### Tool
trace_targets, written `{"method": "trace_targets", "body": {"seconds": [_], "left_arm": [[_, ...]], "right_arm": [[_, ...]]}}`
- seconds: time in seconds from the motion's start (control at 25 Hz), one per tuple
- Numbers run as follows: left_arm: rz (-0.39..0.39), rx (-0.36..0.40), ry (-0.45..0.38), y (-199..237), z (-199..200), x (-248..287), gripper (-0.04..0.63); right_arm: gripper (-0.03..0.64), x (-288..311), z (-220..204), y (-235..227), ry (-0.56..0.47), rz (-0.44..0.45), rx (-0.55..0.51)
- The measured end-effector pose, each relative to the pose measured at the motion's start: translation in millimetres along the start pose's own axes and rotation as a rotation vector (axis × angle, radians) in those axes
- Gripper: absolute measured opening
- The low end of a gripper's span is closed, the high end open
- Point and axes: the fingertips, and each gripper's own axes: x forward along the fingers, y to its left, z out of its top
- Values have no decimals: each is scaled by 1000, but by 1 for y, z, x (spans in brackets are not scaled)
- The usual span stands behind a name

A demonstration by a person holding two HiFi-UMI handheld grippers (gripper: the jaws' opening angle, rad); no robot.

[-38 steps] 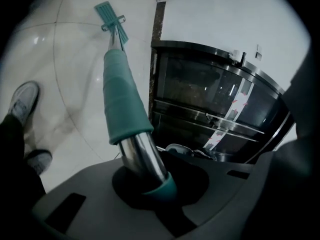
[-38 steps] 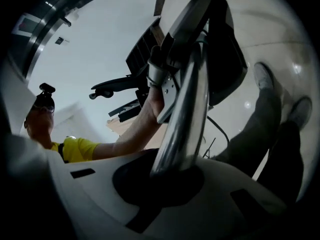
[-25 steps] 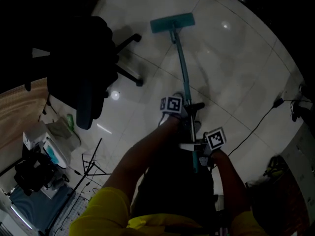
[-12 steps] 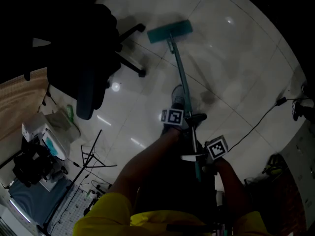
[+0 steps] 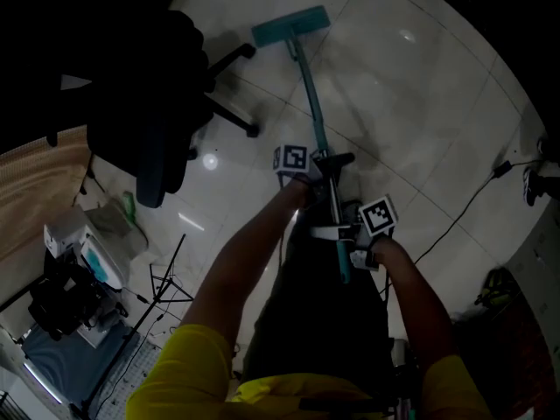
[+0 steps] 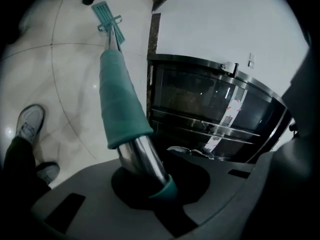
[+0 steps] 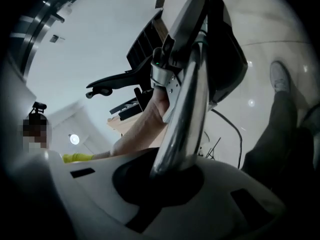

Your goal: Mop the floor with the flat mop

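A flat mop with a teal head lies on the pale tiled floor at the top of the head view; its handle runs down toward me. My left gripper is shut on the handle's upper middle, my right gripper shut on it lower down, near the teal end grip. In the left gripper view the teal sleeve and steel tube pass through the jaws toward the mop head. The right gripper view shows the steel tube clamped in the jaws.
A black office chair on castors stands left of the mop head. Equipment, a stand and boxes crowd the lower left. A black cable crosses the floor at right. A dark glass-fronted cabinet stands ahead. My shoe is on the tiles.
The mop head has slid up and left across the tiles, toward the chair base. Both grippers have moved up along with the handle, still clamped.
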Motion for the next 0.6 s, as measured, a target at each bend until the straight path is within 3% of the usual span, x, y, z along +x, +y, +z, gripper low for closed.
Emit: {"method": "trace_targets", "body": {"seconds": [0.08, 0.16, 0.28, 0.36, 0.48, 0.6], "left_arm": [[75, -51, 36, -5, -74, -10, 47], [102, -157, 105, -21, -165, -15, 46], [-13, -284, 164, -52, -257, -3, 52], [-73, -294, 147, -58, -262, 7, 52], [-65, -292, 183, -55, -230, 24, 66], [-16, -208, 232, -40, -184, 35, 75]], "right_arm": [[2, -3, -69, 11, -18, 17, 82], [2, -12, -148, 18, -37, -8, 165], [11, -23, -226, 22, -50, -47, 201], [11, -31, -230, 18, -46, -69, 166], [38, -45, -192, 16, 2, -96, 65], [46, -51, -144, 17, 15, -76, -3]]}}
